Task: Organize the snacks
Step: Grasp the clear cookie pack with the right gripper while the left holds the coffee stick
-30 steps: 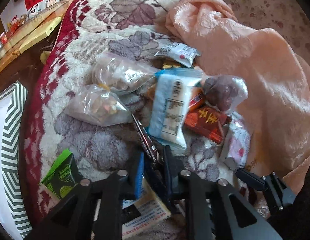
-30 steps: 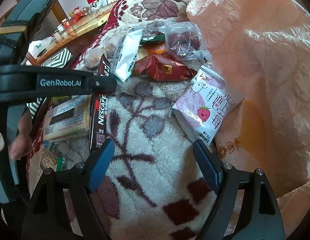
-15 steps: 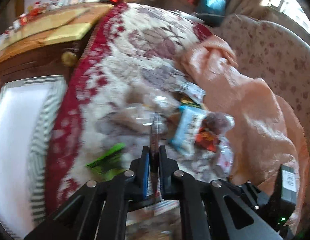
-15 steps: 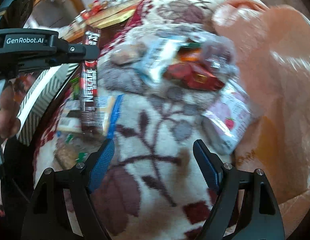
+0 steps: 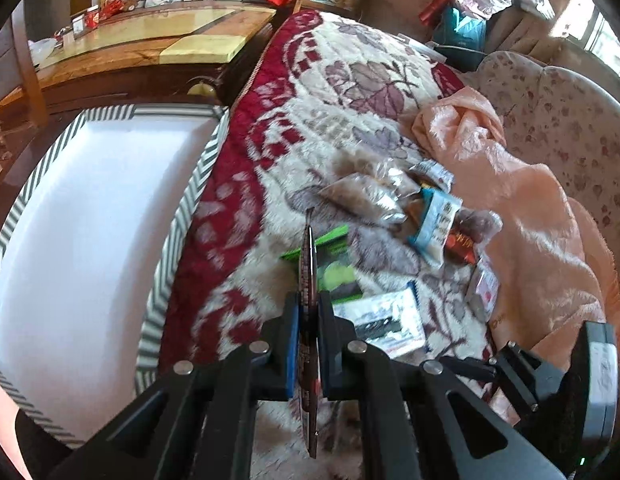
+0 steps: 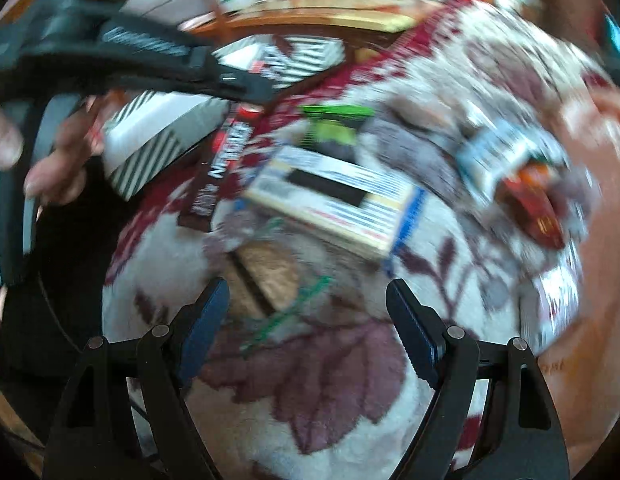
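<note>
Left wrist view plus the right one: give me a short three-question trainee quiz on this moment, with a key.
1. True or false: the left gripper has its jaws shut on a thin dark sachet seen edge-on.
2. What are the right gripper's jaws doing? A) clamped on the green packet B) standing open with nothing between them C) shut on a box
3. Fill in: in the left wrist view, the white container with the striped rim sits to the ____ of the floral blanket.

Key: 1 true. 2 B. 3 left.
</note>
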Demonstrator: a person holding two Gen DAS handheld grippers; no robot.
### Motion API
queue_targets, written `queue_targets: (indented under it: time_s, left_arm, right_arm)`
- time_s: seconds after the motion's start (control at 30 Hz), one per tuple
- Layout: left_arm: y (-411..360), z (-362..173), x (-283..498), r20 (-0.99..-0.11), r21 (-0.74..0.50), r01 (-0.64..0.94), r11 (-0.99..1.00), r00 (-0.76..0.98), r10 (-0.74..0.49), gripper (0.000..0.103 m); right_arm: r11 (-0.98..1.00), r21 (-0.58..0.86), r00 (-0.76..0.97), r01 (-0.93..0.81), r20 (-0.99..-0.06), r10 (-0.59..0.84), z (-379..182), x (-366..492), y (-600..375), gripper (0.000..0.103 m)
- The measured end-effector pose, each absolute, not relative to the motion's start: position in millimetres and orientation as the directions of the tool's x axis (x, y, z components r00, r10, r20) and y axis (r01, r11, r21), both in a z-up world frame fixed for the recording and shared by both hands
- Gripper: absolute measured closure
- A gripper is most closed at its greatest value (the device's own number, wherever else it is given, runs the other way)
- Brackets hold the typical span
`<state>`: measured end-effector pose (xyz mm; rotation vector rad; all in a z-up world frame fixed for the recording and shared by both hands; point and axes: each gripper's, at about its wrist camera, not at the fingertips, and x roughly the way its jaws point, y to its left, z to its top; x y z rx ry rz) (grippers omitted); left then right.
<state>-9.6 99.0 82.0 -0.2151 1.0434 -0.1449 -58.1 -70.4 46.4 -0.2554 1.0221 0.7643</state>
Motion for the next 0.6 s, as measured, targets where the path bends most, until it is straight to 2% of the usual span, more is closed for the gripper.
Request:
queue_targets:
  time_s: [0.1, 0.27, 0.3, 0.37, 0.43, 0.47, 0.6]
  left_arm:
    - [106, 78, -14, -0.843, -0.255, -0.003, 0.967, 0.491, -0.221, 0.093]
    - [111, 78, -17, -0.841, -0.26, -0.011, 0.966, 0.494, -0.22, 0.093]
    - [112, 79, -18, -0.841, -0.26, -0.01, 0.965, 0.494, -0.221, 0.093]
    - [113, 79, -19, -0.84, -0.262, -0.01, 0.965, 0.495, -0.223, 0.093]
    - [114, 79, -20, -0.841, -0.261, -0.013, 0.965, 0.494, -0.221, 0.093]
    - [114, 79, -20, -0.841, -0.261, -0.015, 0.965, 0.494, -0.22, 0.093]
    - [115, 81, -22, -0.841, -0.248, -0.025, 0.968, 0.502, -0.203, 0.093]
  right_arm:
    - [0.65, 0.041, 0.304, -0.759, -0.861, 0.409, 47, -64, -55, 0.022]
    - [0.534, -0.013, 0.249, -0.845, -0.894, 0.372, 42, -58, -34, 0.022]
    - [0.522, -0.012, 0.235, -0.853, -0.902, 0.363, 39, -57, -31, 0.027]
    - [0.502, 0.024, 0.185, -0.865, -0.913, 0.363, 33, -54, -28, 0.043]
    - [0.512, 0.042, 0.183, -0.858, -0.907, 0.381, 32, -57, -33, 0.047]
    - [0.52, 0.051, 0.182, -0.853, -0.904, 0.386, 34, -57, -36, 0.054]
    - [0.57, 0.058, 0.202, -0.82, -0.902, 0.382, 38, -58, -48, 0.054]
